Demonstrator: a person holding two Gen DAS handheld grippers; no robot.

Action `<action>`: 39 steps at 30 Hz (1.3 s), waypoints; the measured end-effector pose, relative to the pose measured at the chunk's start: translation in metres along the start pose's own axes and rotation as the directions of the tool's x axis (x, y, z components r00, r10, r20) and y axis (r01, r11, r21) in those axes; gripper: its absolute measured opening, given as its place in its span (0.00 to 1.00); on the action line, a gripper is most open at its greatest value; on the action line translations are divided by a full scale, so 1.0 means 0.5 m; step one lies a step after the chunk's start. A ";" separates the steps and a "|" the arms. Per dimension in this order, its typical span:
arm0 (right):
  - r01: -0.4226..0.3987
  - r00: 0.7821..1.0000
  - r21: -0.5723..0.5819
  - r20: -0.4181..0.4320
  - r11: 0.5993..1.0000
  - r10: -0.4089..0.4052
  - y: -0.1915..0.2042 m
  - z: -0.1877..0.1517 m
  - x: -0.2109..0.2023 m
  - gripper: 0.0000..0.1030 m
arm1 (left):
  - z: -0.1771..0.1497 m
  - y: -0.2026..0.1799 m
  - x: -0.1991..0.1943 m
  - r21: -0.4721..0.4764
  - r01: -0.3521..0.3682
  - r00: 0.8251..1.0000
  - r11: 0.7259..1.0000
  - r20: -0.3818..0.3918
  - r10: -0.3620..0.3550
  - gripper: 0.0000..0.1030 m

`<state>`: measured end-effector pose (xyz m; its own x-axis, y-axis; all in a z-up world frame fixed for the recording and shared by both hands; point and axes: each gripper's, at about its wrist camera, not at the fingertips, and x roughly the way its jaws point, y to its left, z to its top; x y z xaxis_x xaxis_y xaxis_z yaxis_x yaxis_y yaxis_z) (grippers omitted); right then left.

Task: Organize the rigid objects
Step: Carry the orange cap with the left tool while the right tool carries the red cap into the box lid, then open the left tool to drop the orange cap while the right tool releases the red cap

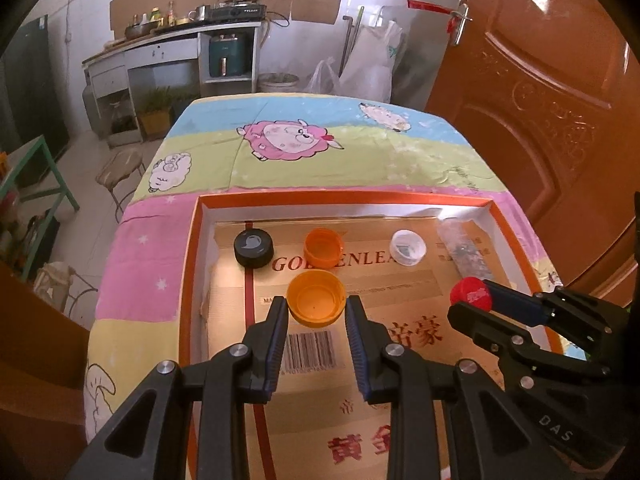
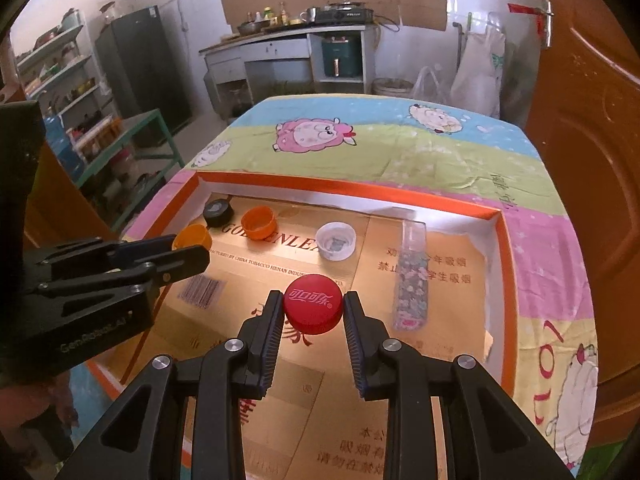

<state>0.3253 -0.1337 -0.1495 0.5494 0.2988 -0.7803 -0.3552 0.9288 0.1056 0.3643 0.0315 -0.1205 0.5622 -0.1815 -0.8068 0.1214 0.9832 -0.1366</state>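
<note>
Tabletop (image 1: 304,168) covered with a cartoon-sheep cloth in blue, green, pink and yellow bands; brown door (image 1: 560,120) just to its right. On the cloth sits a shallow orange-rimmed box (image 1: 192,280) with white inner walls, lined with gold printed cardboard (image 1: 400,280). Everything task-related is inside this box. Left tongs (image 1: 316,305), black with ribbed blue pads, are pinched on a yellow-orange cap (image 1: 316,298), open side up, held low over the cardboard near the barcode. Right tongs (image 2: 313,302) are clamped on a red cap (image 2: 313,303) with white lettering on top, over the box's middle-right. Each pair of tongs shows in the other view: left tongs at the left edge of the right wrist view, right tongs at the right edge of the left wrist view, well apart. Clear tube with small speckled bits (image 2: 412,276) lies flat along the right side of the box, near the right wall. Along the far side, a row: black cap (image 1: 254,248) on the left, top side up; darker orange cap (image 1: 324,247) in the middle, open side up; white translucent cap (image 1: 408,248) to the right, open side up. The three are near but not touching. Kitchen counter with pots blurred in the background.
</note>
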 end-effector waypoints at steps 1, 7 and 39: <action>-0.001 1.000 -0.003 -0.002 1.000 0.001 0.002 0.001 0.003 0.30 | 0.001 0.001 0.004 0.000 -0.001 1.000 1.000 -0.004 0.001 0.29; -0.005 1.000 0.001 -0.008 1.000 0.005 -0.005 0.013 0.017 0.30 | 0.007 0.007 0.022 -0.002 -0.006 1.000 1.000 -0.021 0.006 0.29; 0.023 0.996 -0.020 -0.087 1.000 -0.024 -0.001 0.014 0.081 0.30 | 0.013 0.016 0.074 0.027 -0.028 0.998 0.999 -0.062 0.030 0.29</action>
<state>0.3531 -0.1205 -0.1770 0.4903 0.2559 -0.8331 -0.3576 0.9308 0.0755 0.3913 0.0325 -0.1474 0.5134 -0.1507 -0.8448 0.1281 0.9869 -0.0982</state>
